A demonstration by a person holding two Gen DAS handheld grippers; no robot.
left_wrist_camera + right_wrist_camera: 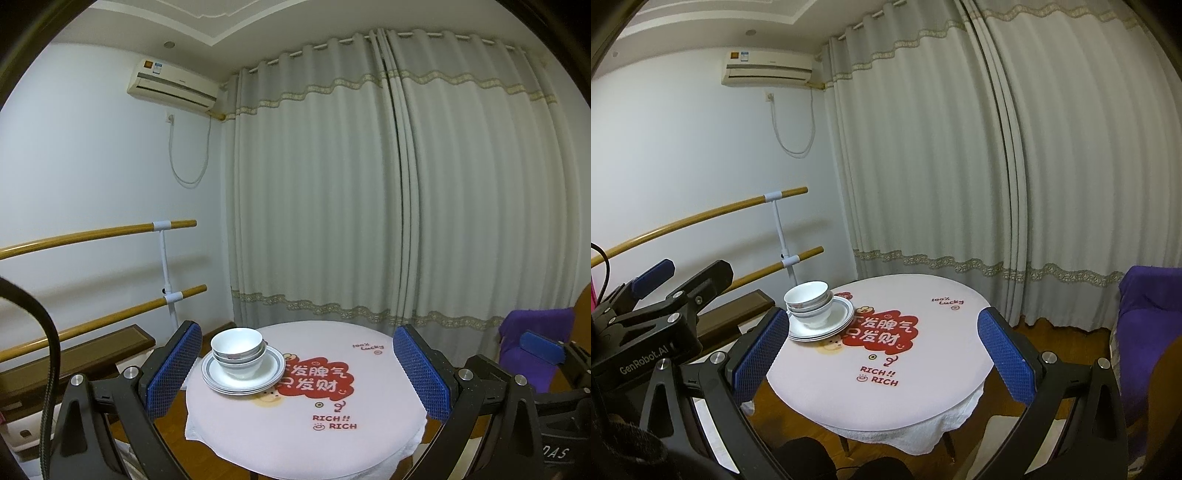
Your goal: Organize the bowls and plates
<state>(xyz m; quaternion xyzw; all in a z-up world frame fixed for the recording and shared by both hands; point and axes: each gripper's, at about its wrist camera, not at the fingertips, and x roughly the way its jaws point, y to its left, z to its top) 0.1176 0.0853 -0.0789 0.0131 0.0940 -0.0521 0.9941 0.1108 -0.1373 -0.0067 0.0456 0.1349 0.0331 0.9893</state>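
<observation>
Pretty dim, flat indoor light in both views with a cool greyish cast, and nothing casts a hard shadow, just soft ones under the stacked white ceramic bowls (pixel 238 350) and the two wooden wall rails (pixel 701 218). Heavy fisheye bending curves the pleated pale grey curtains (pixel 388 184), black vignette fills the corners, and focus stays decently sharp throughout.

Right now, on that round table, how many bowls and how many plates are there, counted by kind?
Bowls: 3, nested, going by the visible rims.
Plates: 3, stacked under the bowls, going by the visible edges.
Total: 6 pieces, all in one pile on the table.
</observation>
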